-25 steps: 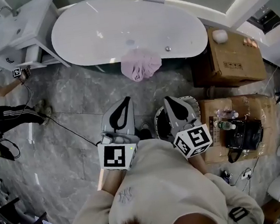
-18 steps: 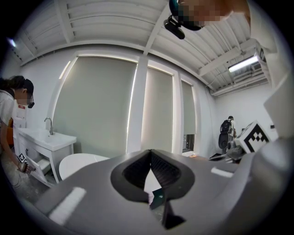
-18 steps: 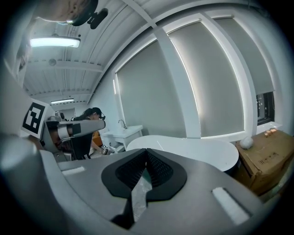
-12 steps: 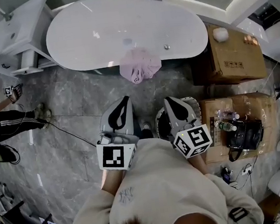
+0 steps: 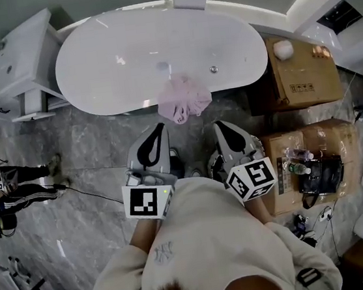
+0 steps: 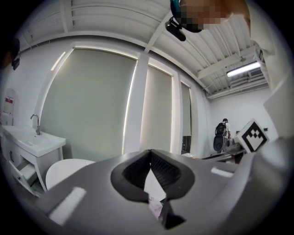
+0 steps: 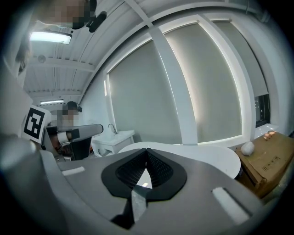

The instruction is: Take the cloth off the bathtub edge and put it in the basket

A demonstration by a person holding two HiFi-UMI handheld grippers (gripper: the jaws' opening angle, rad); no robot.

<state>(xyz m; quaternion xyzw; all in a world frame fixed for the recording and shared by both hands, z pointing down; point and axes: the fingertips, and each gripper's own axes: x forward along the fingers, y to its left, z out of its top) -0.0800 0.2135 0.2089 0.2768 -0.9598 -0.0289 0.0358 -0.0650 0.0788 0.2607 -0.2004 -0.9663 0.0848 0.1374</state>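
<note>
A pink cloth [image 5: 183, 97] hangs bunched over the near edge of the white bathtub [image 5: 112, 64]. In the head view my left gripper [image 5: 159, 127] points at the tub just below and left of the cloth, shut and empty. The right gripper [image 5: 220, 126] is level with it, just below and right of the cloth, also shut with nothing held. Neither touches the cloth. A white mesh basket [image 5: 214, 165] shows only as a sliver on the floor under the right gripper. In the gripper views the left gripper [image 6: 150, 151] and right gripper [image 7: 146, 150] have their tips together.
A sink cabinet [image 5: 7, 64] stands left of the tub. Cardboard boxes [image 5: 305, 70] sit at the right, the nearer box [image 5: 281, 181] bearing bottles and a black bag [image 5: 319, 173]. Another person [image 5: 6, 189] and a cable [image 5: 92, 190] are on the marble floor at left.
Both grippers have moved closer to the tub and the cloth, still shut. The basket has slid mostly under the right gripper. The person at left has drifted toward the frame's left edge.
</note>
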